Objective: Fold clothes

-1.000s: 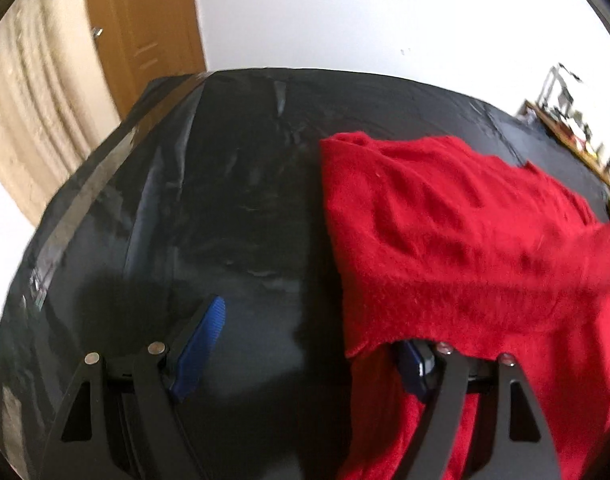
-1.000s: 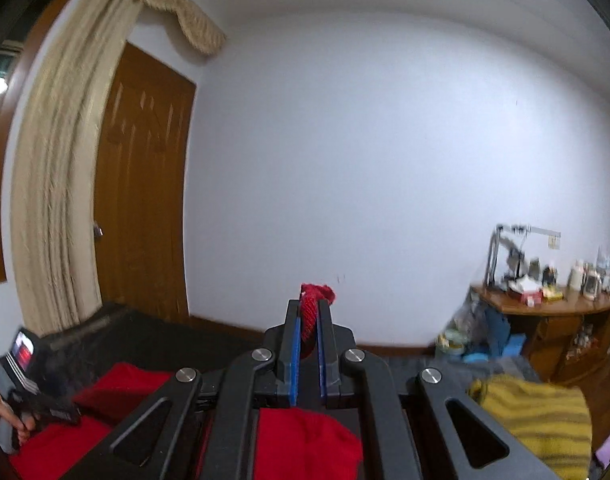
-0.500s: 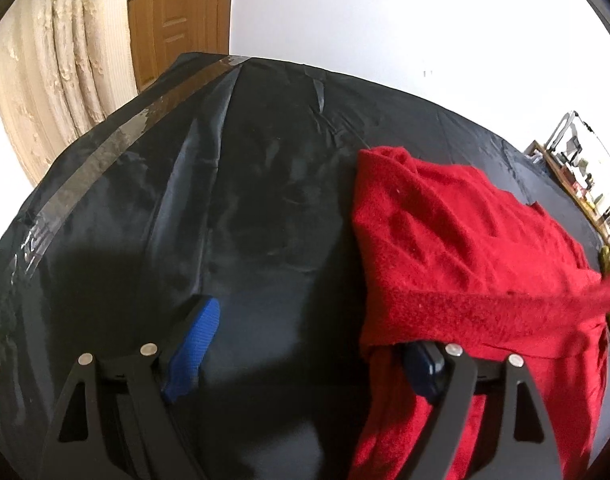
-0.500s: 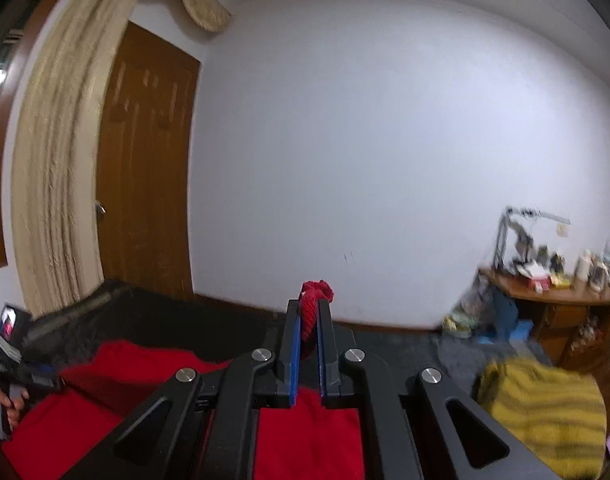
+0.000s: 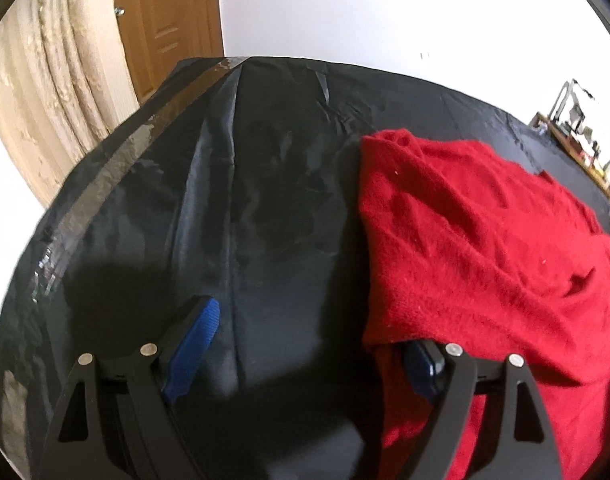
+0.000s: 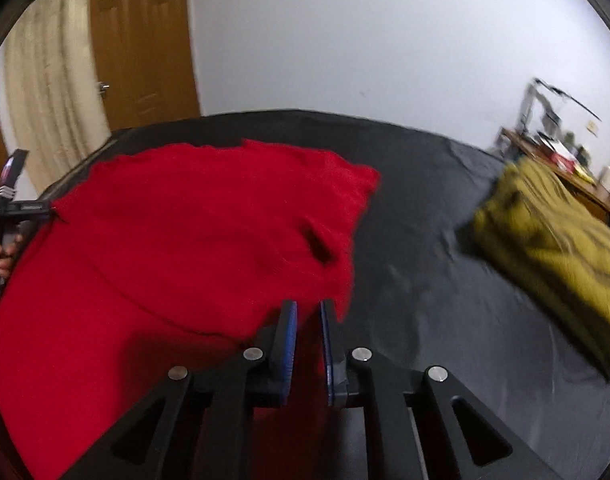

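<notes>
A red sweater (image 5: 473,240) lies spread on the black-covered table (image 5: 265,200), to the right in the left wrist view. My left gripper (image 5: 305,328) is open at the sweater's near left edge. Its left blue pad (image 5: 197,340) rests over bare black cover, and its right finger is tucked under the sweater's hem. In the right wrist view the red sweater (image 6: 193,232) fills the left half, with a folded-over layer on top. My right gripper (image 6: 307,312) is low at the sweater's right edge, jaws nearly together with red cloth between the blue pads.
A folded yellow-green striped garment (image 6: 553,248) lies at the table's right side. A hand (image 6: 1,256) holds the other gripper at the left rim. A wooden door (image 6: 145,40) and curtain stand behind, with a cluttered desk (image 6: 565,156) at the far right.
The right gripper has come down from high above, carrying the pinched red cloth onto the sweater. The left gripper stayed open with its right finger under the hem.
</notes>
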`<state>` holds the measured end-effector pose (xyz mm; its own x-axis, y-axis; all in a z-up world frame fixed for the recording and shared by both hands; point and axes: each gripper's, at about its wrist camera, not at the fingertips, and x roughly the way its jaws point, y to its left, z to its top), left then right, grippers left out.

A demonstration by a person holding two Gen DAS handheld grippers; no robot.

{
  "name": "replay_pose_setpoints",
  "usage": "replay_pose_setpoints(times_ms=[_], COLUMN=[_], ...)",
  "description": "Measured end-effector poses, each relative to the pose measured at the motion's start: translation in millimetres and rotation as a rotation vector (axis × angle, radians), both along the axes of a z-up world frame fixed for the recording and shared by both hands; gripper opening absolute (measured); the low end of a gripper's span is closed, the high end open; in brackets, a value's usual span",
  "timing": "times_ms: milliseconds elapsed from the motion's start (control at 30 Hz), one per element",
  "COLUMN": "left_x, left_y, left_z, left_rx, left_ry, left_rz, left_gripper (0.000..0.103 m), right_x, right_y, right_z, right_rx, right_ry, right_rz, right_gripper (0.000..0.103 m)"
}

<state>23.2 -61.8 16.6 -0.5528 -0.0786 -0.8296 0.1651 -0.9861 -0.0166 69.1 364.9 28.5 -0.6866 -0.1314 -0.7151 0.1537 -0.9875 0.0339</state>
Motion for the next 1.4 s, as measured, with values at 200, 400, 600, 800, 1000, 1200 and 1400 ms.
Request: replay_pose_setpoints(times_ms=[200,400,600,800,1000,1200,1400], left_x=[7.5,9.4,15.8,22.5,5.7,18.8,33.5], left_y=[15.4,13.4,2.3,-5.2,-8.6,5.5,-10.1], left_z=[4.9,6.4,7.5,13.3,11.1,9.3,22.7], left_rx=[-0.129,-0.137,-0.110,-0.049,-0.008,-0.122,0.005], left_ry=[0.007,0.020,0.032,0.040,0.021,-0.015,0.023], left_rz=[-0.108,-0.163,-0.211,-0.230,-0.181,-0.291,-0.348], left_gripper=[0.089,0.089,0.089,0.089,0.089,0.089,0.089], right_x=[14.7,16.7,-2.3,-23.5,-37.7,-32.3,-30.0], right_y=[34.4,7.5,-39.1,-39.5,-35.6,-48.6,-56.4], right_z=[8.3,24.5,7.0,-19.9,-28.2,-29.2,-31.0], right_rx=[-0.096,-0.127,-0.112,-0.127,-0.100,0.027,0.086], right_ry=[0.068,0.134,0.062,-0.046,-0.091,-0.095,-0.093], right_rz=[-0.118,-0.012,0.150,0.158,0.154,0.206,0.219], right_gripper=[0.075,0.075,0.075,0.075,0.078,0.084,0.084])
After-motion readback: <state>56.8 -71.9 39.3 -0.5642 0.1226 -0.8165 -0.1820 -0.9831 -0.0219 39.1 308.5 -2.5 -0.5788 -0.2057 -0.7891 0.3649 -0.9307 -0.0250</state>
